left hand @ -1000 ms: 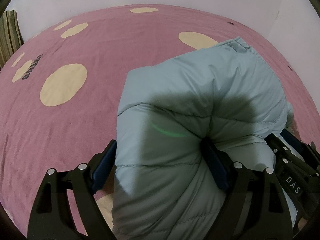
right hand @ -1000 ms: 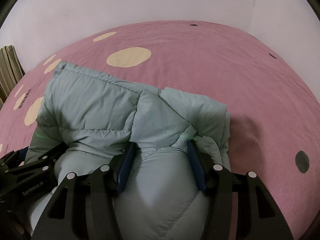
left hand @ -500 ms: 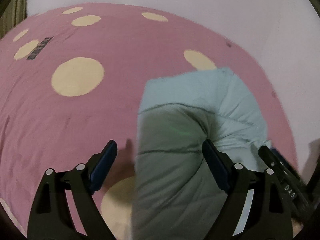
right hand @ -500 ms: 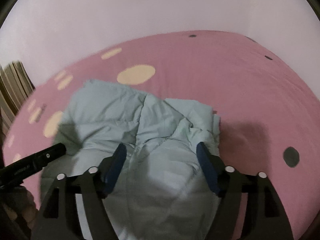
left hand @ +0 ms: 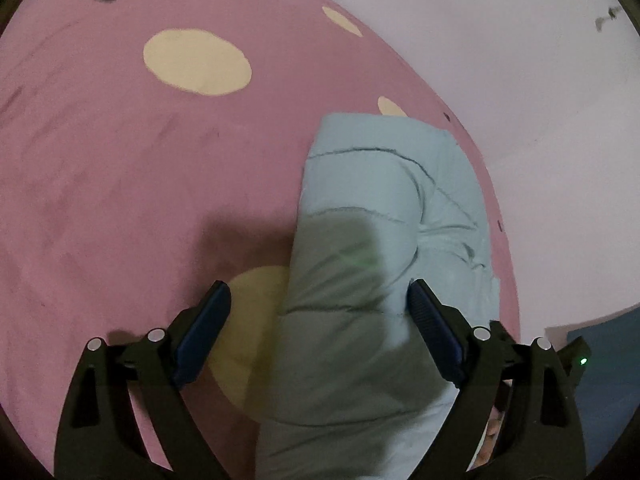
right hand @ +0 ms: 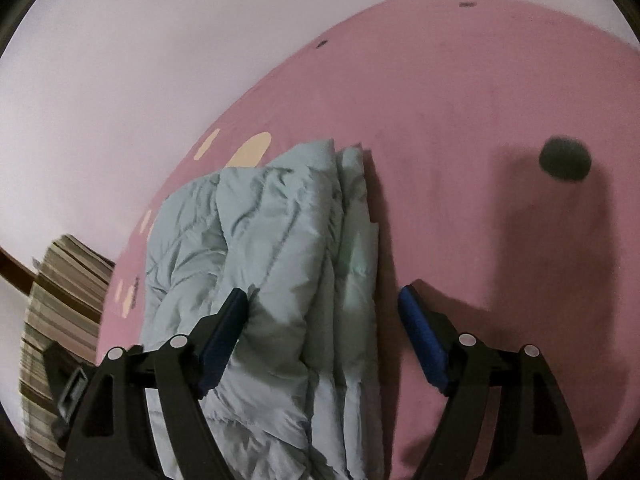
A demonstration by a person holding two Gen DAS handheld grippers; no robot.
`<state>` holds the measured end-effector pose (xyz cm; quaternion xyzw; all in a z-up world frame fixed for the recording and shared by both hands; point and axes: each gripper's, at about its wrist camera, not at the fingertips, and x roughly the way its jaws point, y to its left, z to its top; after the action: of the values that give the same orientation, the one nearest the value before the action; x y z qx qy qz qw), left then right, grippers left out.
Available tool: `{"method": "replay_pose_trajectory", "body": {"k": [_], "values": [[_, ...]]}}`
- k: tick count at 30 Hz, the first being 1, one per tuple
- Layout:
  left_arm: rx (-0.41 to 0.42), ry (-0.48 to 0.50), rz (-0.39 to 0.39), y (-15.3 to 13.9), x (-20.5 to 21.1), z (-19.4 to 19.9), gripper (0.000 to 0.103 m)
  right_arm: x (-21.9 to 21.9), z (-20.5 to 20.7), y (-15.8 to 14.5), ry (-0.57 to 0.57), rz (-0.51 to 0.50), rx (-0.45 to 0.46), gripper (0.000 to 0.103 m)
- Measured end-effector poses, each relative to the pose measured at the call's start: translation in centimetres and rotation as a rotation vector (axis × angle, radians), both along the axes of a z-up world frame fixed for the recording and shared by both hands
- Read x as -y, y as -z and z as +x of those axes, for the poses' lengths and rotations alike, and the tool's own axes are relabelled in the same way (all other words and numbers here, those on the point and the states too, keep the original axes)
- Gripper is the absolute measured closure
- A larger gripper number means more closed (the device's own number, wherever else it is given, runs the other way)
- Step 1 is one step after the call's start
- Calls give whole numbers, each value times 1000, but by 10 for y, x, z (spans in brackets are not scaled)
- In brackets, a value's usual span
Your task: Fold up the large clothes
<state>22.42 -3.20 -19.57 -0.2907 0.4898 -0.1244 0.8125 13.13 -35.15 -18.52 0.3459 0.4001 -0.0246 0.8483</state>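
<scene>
Pink bedding (left hand: 120,184) with cream dots fills both views, with a pale wall (left hand: 520,60) behind it. From the left wrist, a large cream dot (left hand: 198,62) lies at upper left and another shows partly under the jacket's left edge. The left gripper (left hand: 318,304) hangs over that edge; its jaws are opening and stand wide. Its left pad is over bare bedding, apart from the cloth, and its right pad is over the jacket (left hand: 384,240); whether that pad touches the fabric cannot be told. The jacket, pale blue and quilted, lies folded in a long bundle running away toward the wall. At far right a dark device with a green light (left hand: 583,361) shows.

From the right wrist, a striped cloth (right hand: 60,320) sits at far left beside the bedding (right hand: 460,120). The jacket (right hand: 280,240) lies with its stacked layers facing right. The right gripper (right hand: 324,300) is spread, its left pad against the folds and its right pad over bare bedding. A dark spot (right hand: 565,158) marks the bedding at right.
</scene>
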Motion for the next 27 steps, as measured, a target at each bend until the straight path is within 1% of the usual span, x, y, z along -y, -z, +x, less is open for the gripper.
{"method": "replay_pose_trajectory", "body": {"k": [5,7,9,10,11,12,13,14,15,16,18,19,22,24,27], "values": [[-20,-22,-69,7,2,0,11,-4,-3,9,5,38,10,25],[-32,-22,-82,11,4,-3,11,-9,-4,11,1,43,17,24],[-41,-14,-95,12,7,-1,12,-13,-2,12,-18,44,19,25],[-49,-11,-97,14,9,0,14,-16,-1,12,-27,48,19,26],[-52,-12,-101,14,10,0,19,-18,-1,12,-33,50,20,27],[-66,2,-138,18,11,2,32,-20,-1,12,-34,48,21,36],[-79,3,-155,20,10,0,36,-21,0,14,-39,57,23,42],[-81,0,-154,21,11,0,38,-22,0,17,-47,87,22,47],[-75,8,-150,21,11,-2,44,-22,0,19,-44,111,23,53],[-68,17,-137,20,12,-3,49,-22,0,20,-50,123,27,56],[-57,21,-131,17,11,-4,55,-23,-2,20,-61,143,38,64],[-53,21,-127,15,11,-5,59,-23,-3,19,-62,148,45,65],[-31,25,-100,5,12,-6,67,-24,-10,13,-59,148,69,71],[-7,33,-65,-5,14,-8,69,-27,-10,10,-63,137,79,73],[11,27,-52,-16,10,-11,71,-32,-4,1,-85,115,101,74]]}}
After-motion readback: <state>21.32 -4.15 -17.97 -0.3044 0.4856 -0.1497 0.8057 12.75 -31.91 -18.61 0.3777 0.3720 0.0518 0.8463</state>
